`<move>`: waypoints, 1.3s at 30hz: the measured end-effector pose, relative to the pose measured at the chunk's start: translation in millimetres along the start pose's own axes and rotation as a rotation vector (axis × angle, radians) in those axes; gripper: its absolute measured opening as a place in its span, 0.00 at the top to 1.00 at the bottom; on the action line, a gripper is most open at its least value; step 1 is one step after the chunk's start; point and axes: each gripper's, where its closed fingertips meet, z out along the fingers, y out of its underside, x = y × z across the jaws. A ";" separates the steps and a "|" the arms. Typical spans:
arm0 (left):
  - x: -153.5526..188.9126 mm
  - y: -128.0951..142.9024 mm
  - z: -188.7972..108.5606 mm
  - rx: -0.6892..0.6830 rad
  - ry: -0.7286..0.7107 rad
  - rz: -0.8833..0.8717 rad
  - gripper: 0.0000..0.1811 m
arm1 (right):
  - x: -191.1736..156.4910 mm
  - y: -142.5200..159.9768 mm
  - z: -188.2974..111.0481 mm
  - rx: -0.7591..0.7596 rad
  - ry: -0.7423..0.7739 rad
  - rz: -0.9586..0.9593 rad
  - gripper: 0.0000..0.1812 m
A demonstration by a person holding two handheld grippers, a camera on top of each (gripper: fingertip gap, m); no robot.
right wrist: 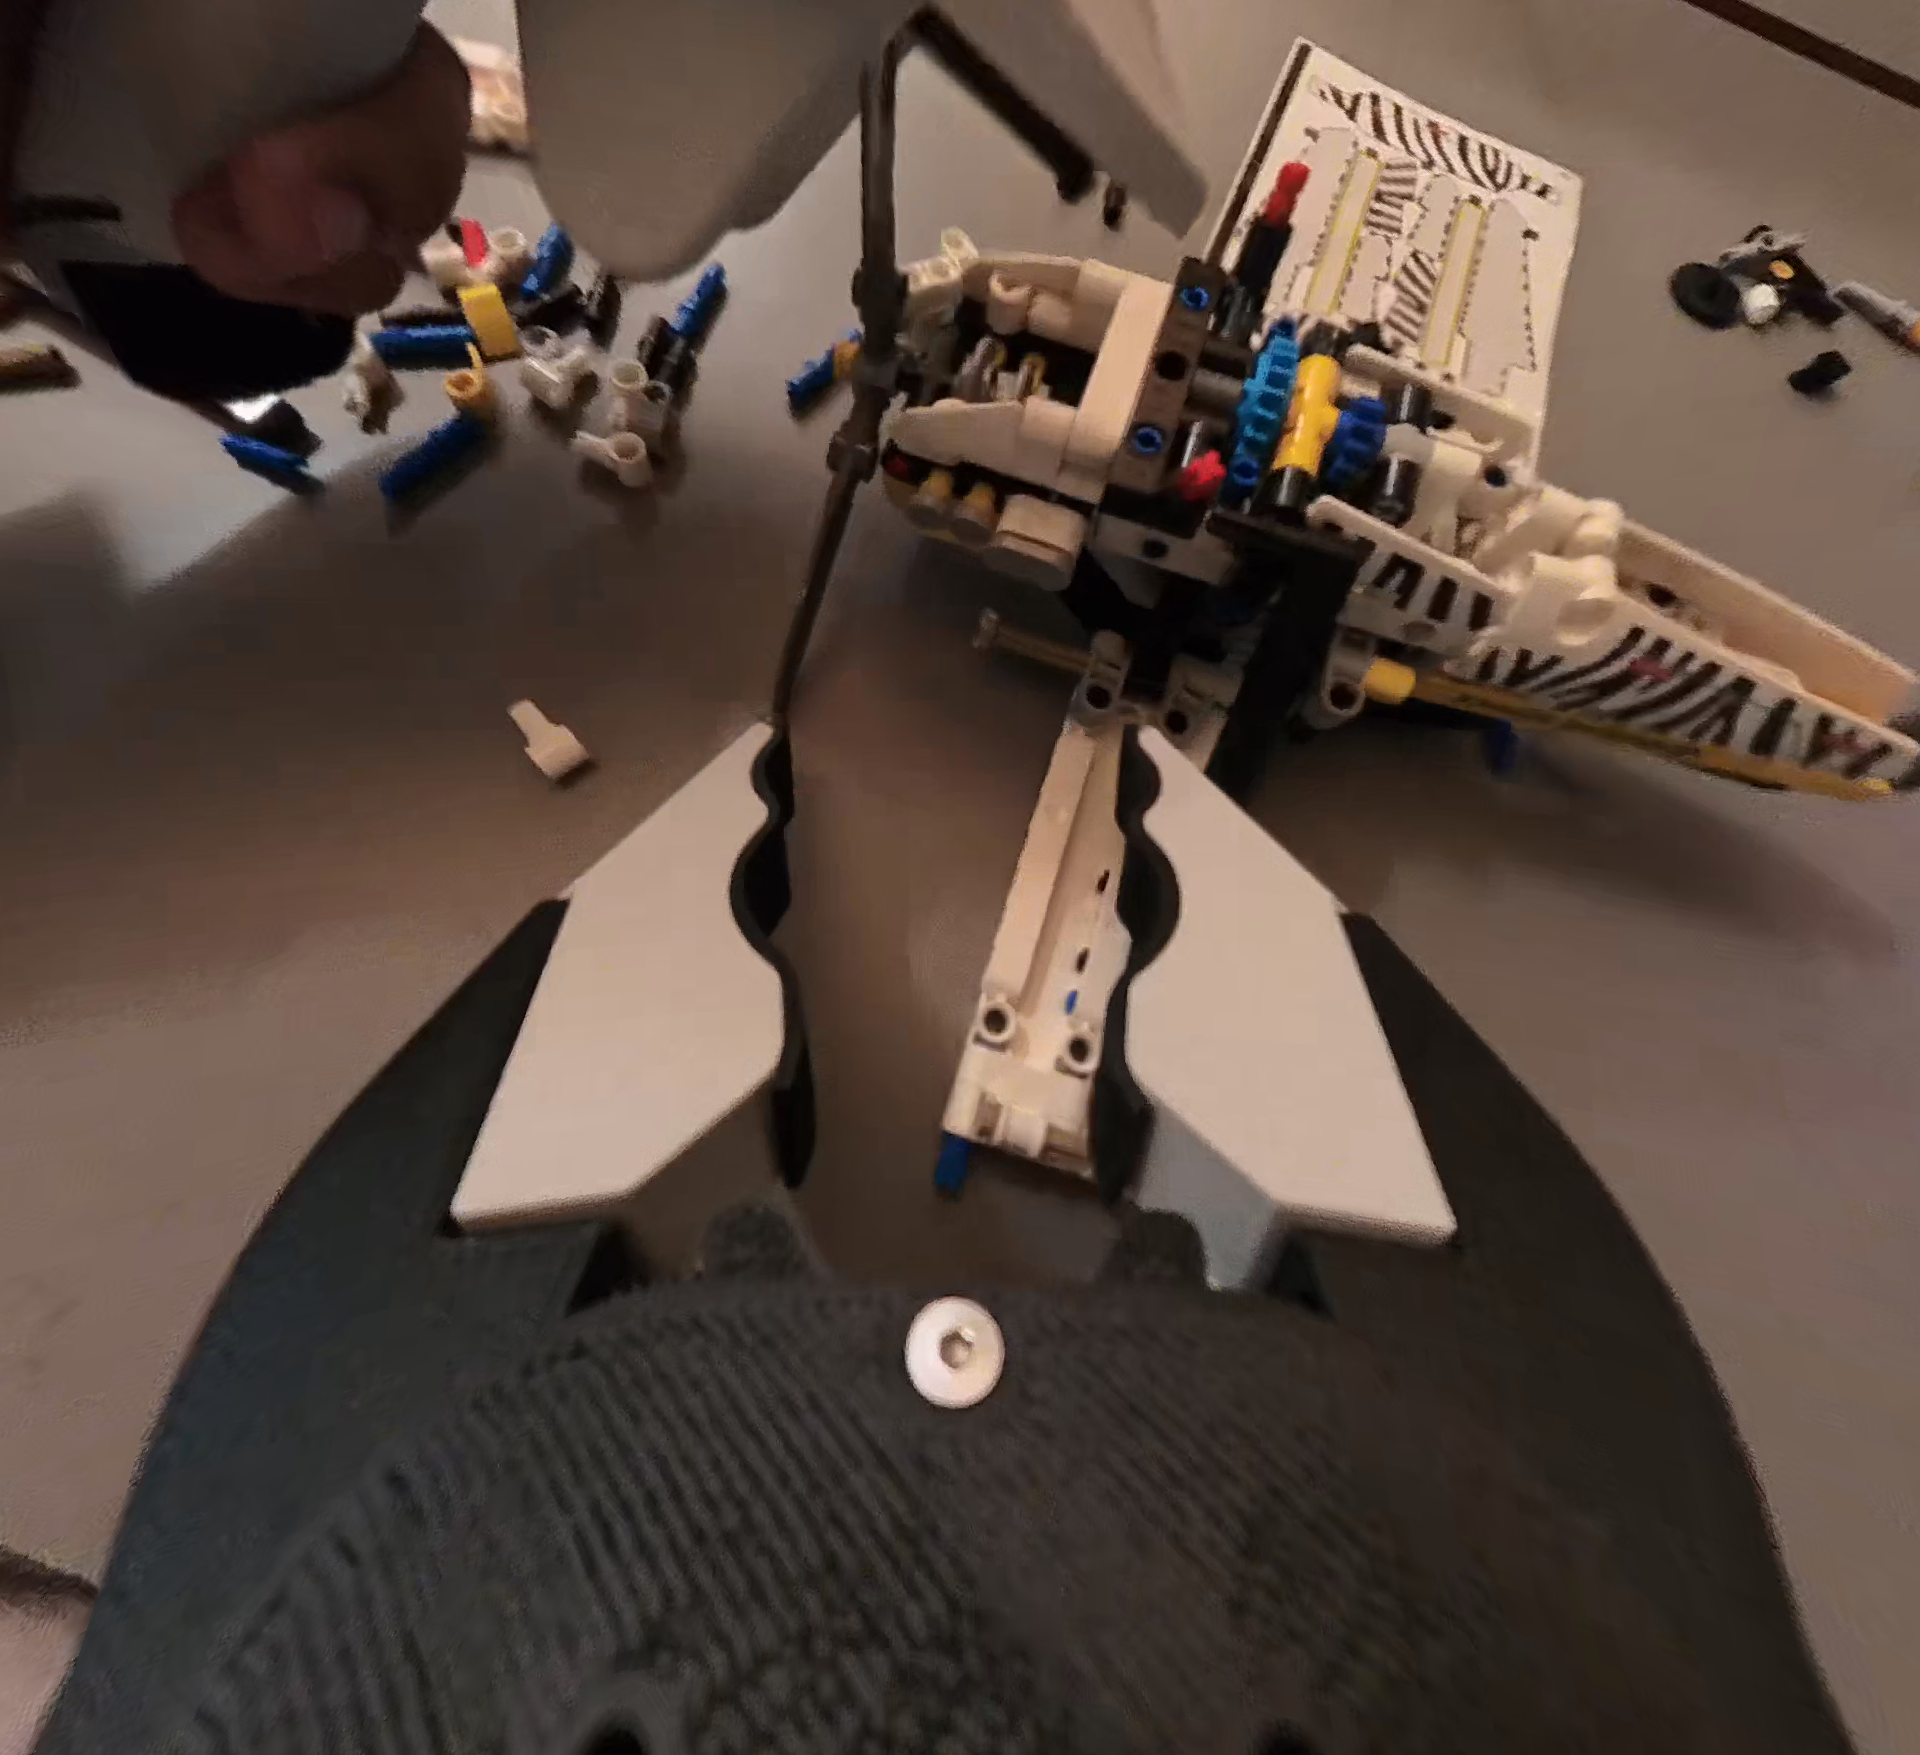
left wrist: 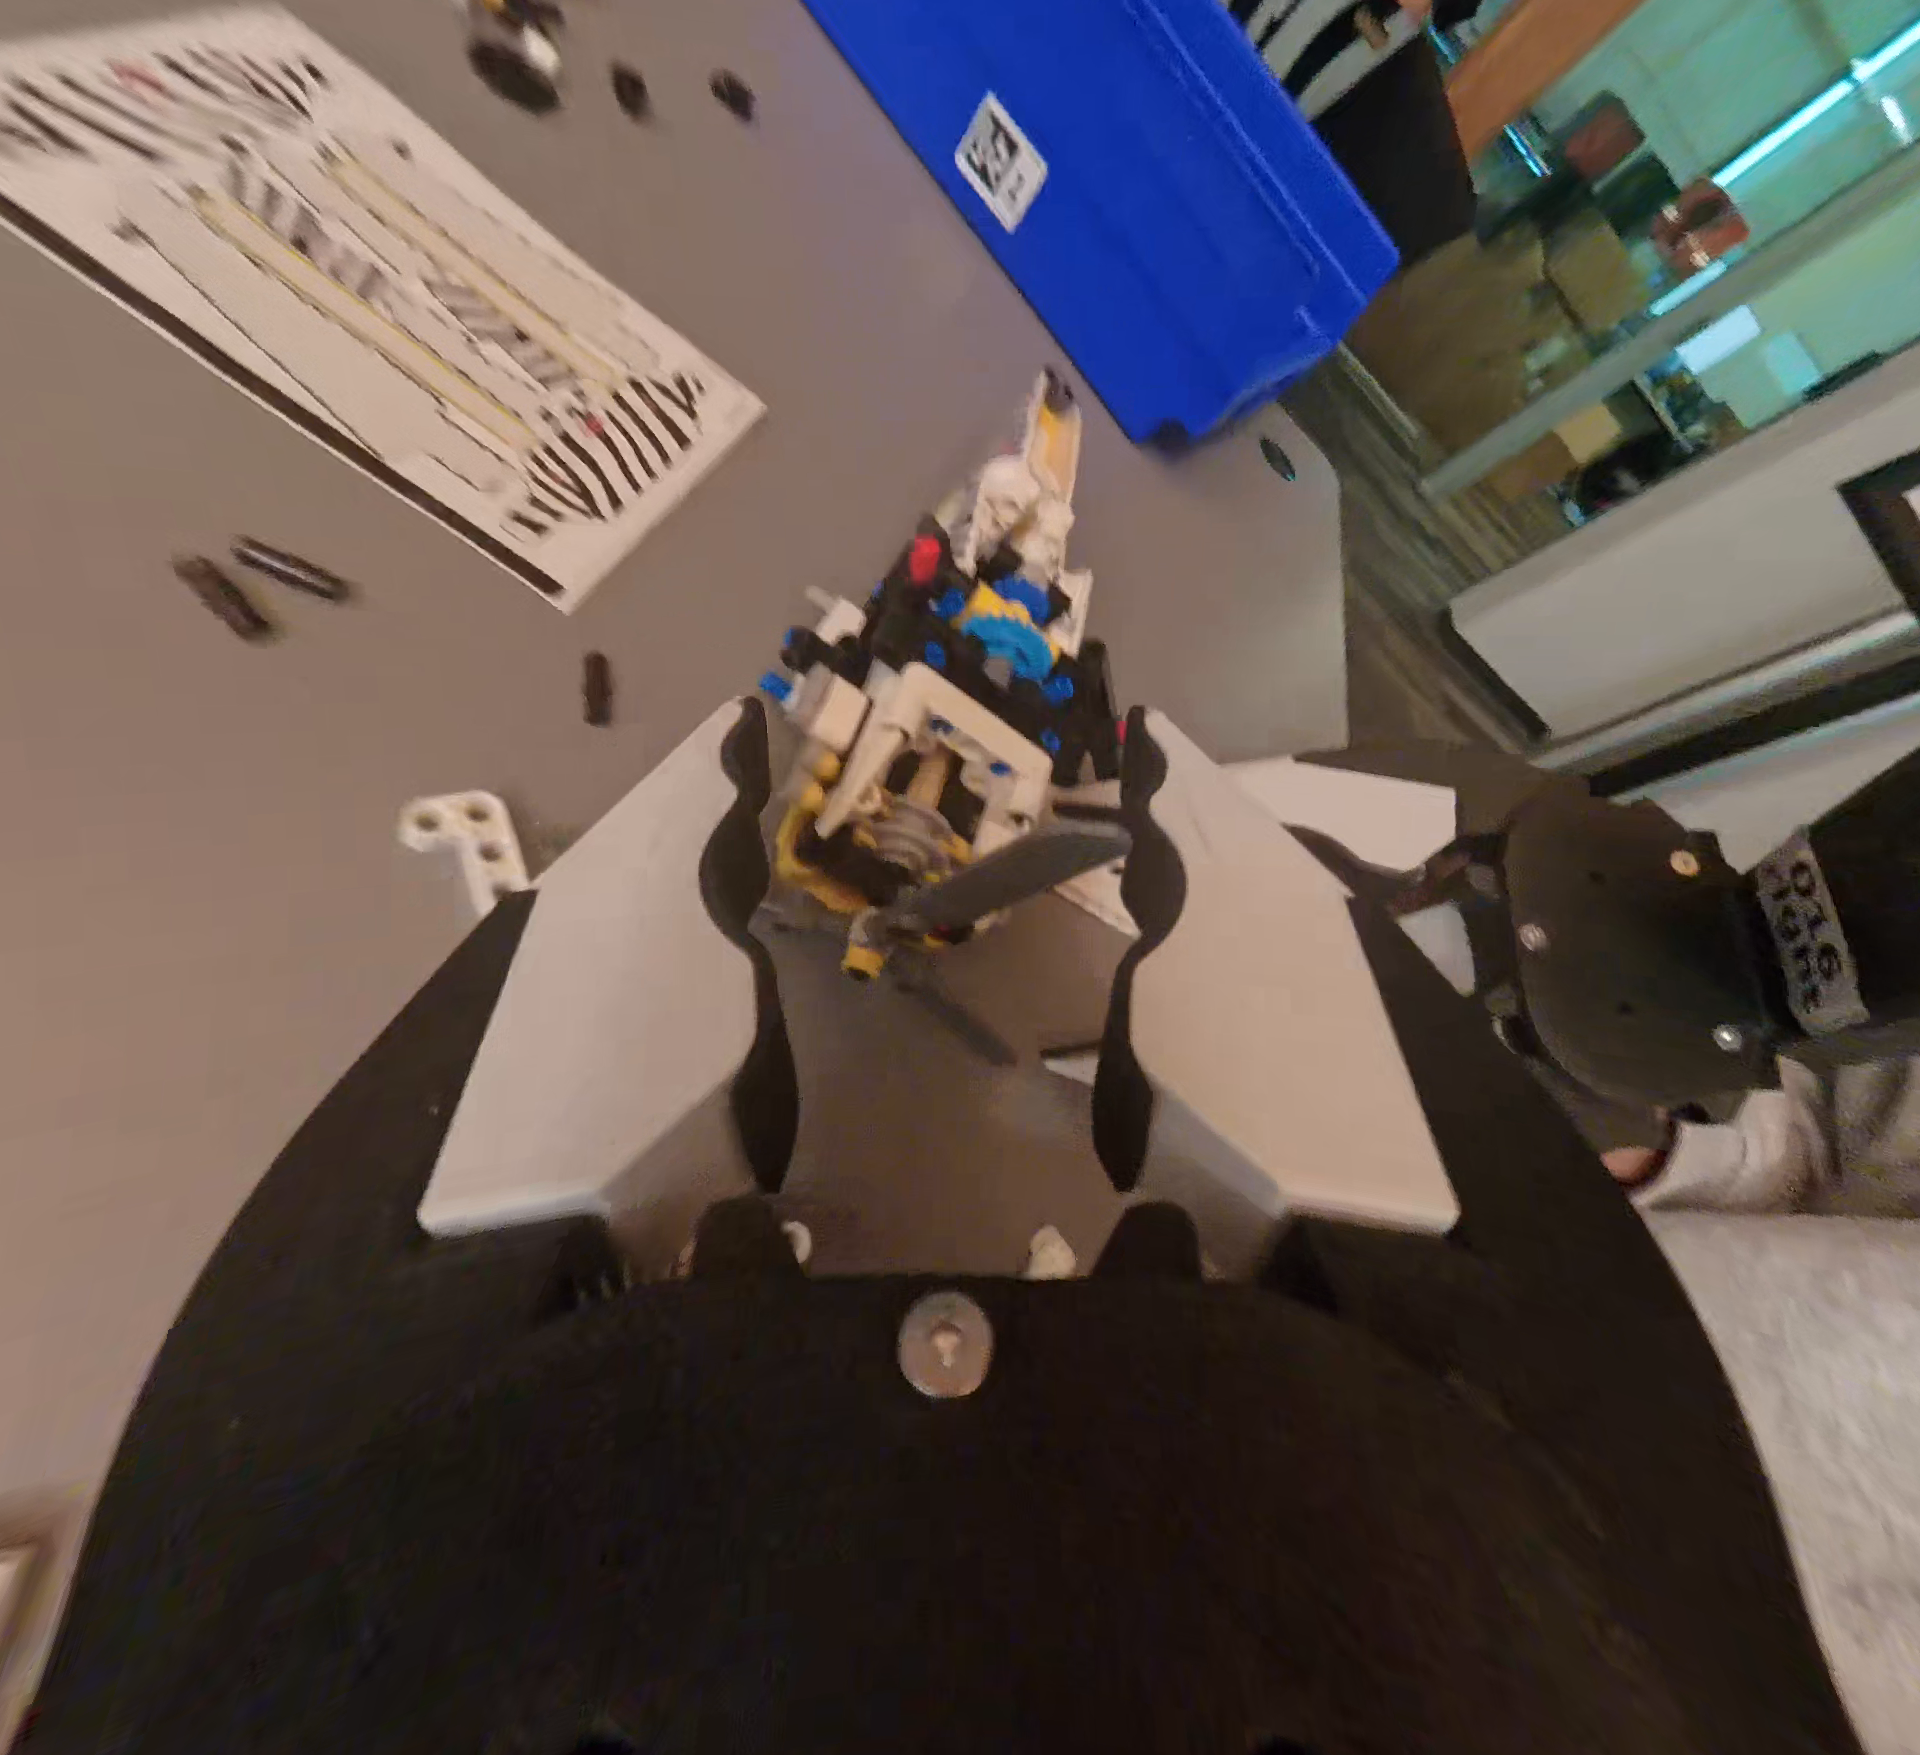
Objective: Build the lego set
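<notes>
The partly built lego plane [right wrist: 1195, 458] lies on the grey table, white with zebra-striped tail, blue and yellow gears, and a dark propeller [right wrist: 868, 334] at its nose. My left gripper [left wrist: 940, 749] is open, its fingers straddling the plane's nose [left wrist: 935, 749] with gaps on both sides. In the right wrist view it is a blurred pale shape [right wrist: 727, 43] above the nose. My right gripper [right wrist: 951, 760] is open. A white wing [right wrist: 1039, 957] that reaches from the plane's underside lies along the inner side of its right finger. The left finger is apart from the wing.
A blue bin [left wrist: 1091, 147] stands beyond the plane. A zebra sticker sheet [left wrist: 343, 271] lies to the left. Loose blue, yellow and white pieces [right wrist: 499, 355] are scattered near a person's hand [right wrist: 312, 199]. A small white piece [right wrist: 551, 744] and a white angled beam [left wrist: 462, 838] lie nearby. The left gripper's tips are roughly 8 cm from the right gripper's.
</notes>
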 end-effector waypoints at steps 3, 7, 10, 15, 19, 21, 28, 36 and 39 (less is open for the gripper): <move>8.4 13.2 4.0 -0.040 0.046 -0.029 0.64 | 8.5 2.8 -7.0 0.017 0.030 0.001 0.64; 14.5 21.2 3.6 -0.091 0.042 -0.011 0.63 | 16.3 -2.4 -12.4 0.079 0.031 -0.006 0.64; 18.5 25.6 4.5 -0.106 0.028 0.009 0.63 | 19.5 -4.1 -11.9 0.068 0.036 -0.022 0.63; 20.9 26.8 5.4 -0.103 0.041 -0.018 0.61 | 22.4 -0.9 -7.4 -0.004 0.100 -0.043 0.64; 22.7 28.5 6.0 -0.111 0.041 -0.013 0.61 | 24.1 0.6 -3.5 -0.027 0.133 -0.081 0.65; 24.3 29.8 7.0 -0.117 0.047 -0.015 0.61 | 26.2 1.4 -1.3 -0.041 0.153 -0.080 0.66; 25.9 30.1 7.7 -0.108 0.055 -0.038 0.60 | 28.7 5.9 0.0 -0.082 0.212 -0.034 0.68; 27.6 31.1 8.2 -0.107 0.053 -0.043 0.59 | 29.3 7.9 -1.9 -0.038 0.239 -0.036 0.68; 29.3 32.7 8.4 -0.113 0.061 -0.035 0.60 | 28.7 6.9 -2.5 -0.027 0.192 0.014 0.68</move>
